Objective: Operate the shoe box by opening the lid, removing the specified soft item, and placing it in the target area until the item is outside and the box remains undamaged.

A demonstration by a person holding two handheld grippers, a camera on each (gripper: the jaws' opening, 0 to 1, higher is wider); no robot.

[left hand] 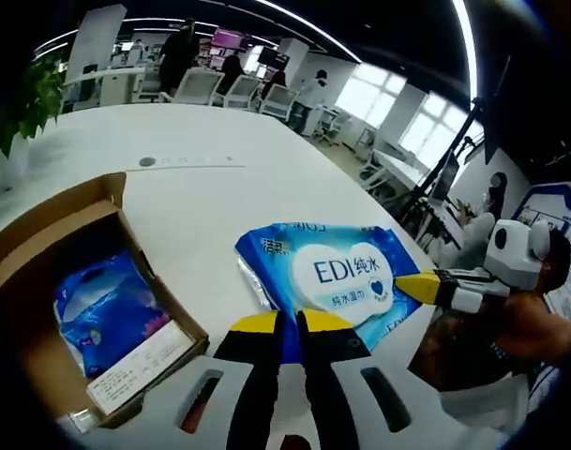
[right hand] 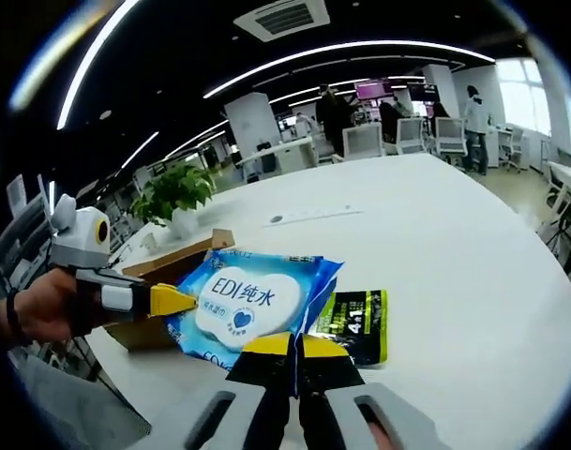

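Two grippers, left gripper (left hand: 287,323) and right gripper (right hand: 295,345), each have jaws pinching opposite edges of the wipes pack (left hand: 334,275), out of the shoe box (left hand: 43,246) above the table (left hand: 210,197); uneven pulls could tear it.

The room was bright, lit by long ceiling light strips (right hand: 294,61) and by daylight from the windows (left hand: 398,108) on the far right. The white table (left hand: 201,187) reflected this light softly, with only weak shadows. The blue wipes pack (left hand: 337,272) showed small glare on its glossy film. Both views were strongly curved at the edges, and far desks looked a little soft.
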